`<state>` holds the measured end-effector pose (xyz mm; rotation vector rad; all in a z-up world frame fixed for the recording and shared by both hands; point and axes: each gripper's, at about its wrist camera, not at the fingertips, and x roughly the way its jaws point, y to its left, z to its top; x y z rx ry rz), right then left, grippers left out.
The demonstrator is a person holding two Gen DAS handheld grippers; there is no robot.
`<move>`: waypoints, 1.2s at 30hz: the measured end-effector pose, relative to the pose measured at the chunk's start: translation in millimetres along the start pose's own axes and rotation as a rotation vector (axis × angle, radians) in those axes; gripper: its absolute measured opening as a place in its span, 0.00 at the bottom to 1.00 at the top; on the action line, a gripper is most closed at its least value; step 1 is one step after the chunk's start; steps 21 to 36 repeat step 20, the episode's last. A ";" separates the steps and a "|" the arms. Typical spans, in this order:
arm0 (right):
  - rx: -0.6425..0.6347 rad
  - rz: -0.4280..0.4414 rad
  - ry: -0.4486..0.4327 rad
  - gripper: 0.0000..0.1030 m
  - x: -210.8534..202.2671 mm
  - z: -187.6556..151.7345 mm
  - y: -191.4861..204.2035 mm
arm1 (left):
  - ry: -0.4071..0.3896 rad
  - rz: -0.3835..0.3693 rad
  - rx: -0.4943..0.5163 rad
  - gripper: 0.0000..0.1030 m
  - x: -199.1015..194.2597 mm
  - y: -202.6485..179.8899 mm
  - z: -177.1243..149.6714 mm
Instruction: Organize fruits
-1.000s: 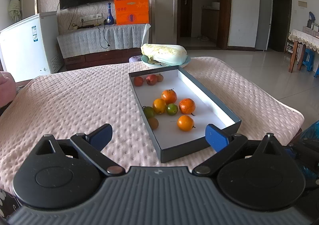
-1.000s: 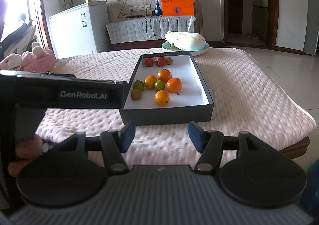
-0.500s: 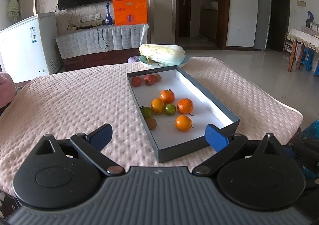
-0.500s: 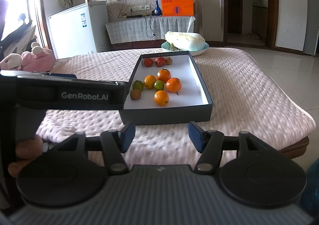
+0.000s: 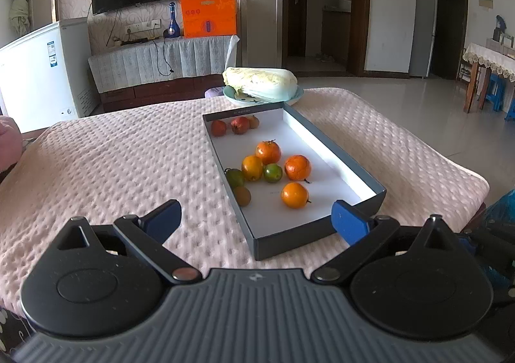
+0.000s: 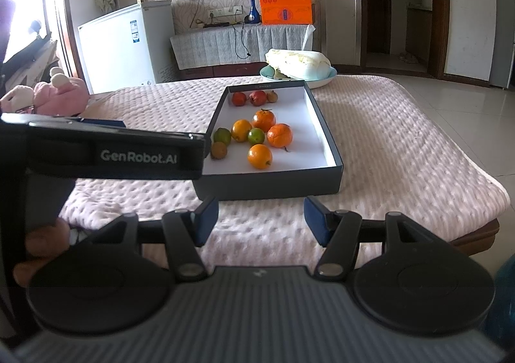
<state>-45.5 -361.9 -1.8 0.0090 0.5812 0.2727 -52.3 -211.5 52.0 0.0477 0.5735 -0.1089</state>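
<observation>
Fruits are all lying inside the grey box (image 5: pixel 346 166) with the white floor, on the pink quilted cover (image 5: pixel 122 157). Three reddish ones (image 5: pixel 239 125) are sitting in a row at the far wall. Four oranges (image 5: pixel 268 152) and two green citrus (image 5: pixel 273 173) are clustering mid-box, and a brownish fruit (image 5: pixel 242 195) is resting against the left wall.

Compared with a second ago, the fruit layout is holding the same; only the left view is drifting slightly, so the box is sitting a touch lower and further left in it. No fruit is being moved.

Left gripper (image 5: pixel 256 218) is hovering wide open and empty, short of the box's near corner. Right gripper (image 6: pixel 260 218) is also gaping empty just before the near wall. A cabbage on a plate (image 5: pixel 260 84) is sitting behind the box.

Judgement: the partial grouping fits either sorting under way or sorting finished.
</observation>
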 end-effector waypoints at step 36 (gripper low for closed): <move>-0.006 -0.009 0.007 0.59 3.2 0.1 1.9 | -0.025 -0.061 0.031 0.98 -5.4 -5.4 -0.3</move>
